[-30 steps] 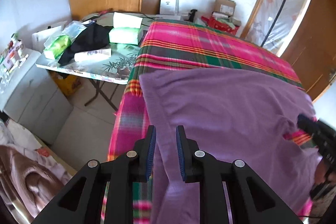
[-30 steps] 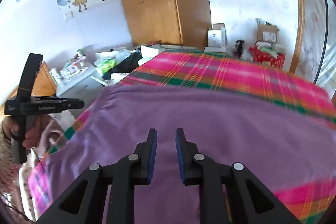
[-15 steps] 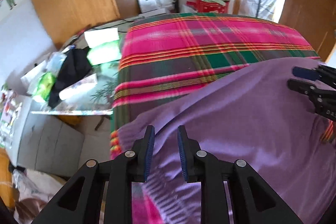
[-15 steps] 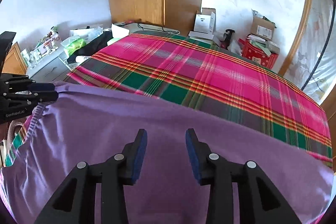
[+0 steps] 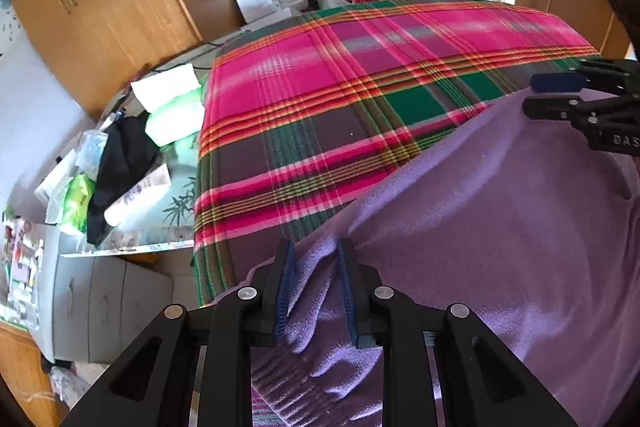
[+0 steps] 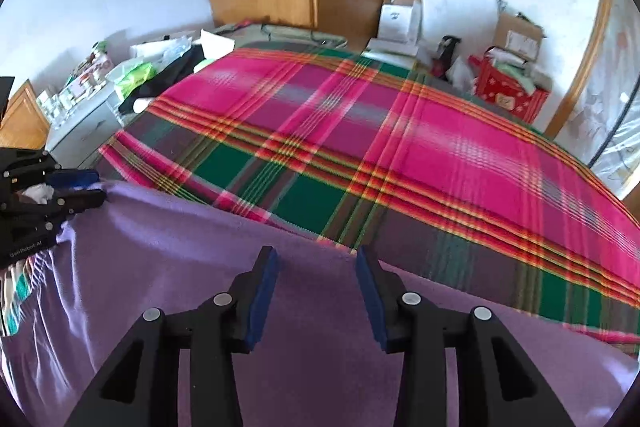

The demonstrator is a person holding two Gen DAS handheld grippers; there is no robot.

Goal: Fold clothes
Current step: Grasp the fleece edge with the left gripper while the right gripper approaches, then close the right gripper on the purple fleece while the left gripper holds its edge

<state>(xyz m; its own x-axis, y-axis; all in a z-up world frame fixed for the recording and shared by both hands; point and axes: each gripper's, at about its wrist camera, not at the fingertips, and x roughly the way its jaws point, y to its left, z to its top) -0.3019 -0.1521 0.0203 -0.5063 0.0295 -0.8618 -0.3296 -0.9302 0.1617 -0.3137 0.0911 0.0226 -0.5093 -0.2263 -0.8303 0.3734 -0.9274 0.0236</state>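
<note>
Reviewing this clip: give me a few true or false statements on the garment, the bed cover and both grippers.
1. The purple garment lies on a plaid bed cover. True.
2. The left gripper has purple fabric bunched between its fingers. True.
3. The right gripper is clamped tight on a fold of the garment. False: its jaws are opening, and the cloth lies flat beneath them.
4. The bed cover is plain white. False: it is pink, green and red plaid.

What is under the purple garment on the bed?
The purple garment lies on the plaid bedspread, which runs out from beneath its far edge. Whatever else lies under the garment is covered.
</note>
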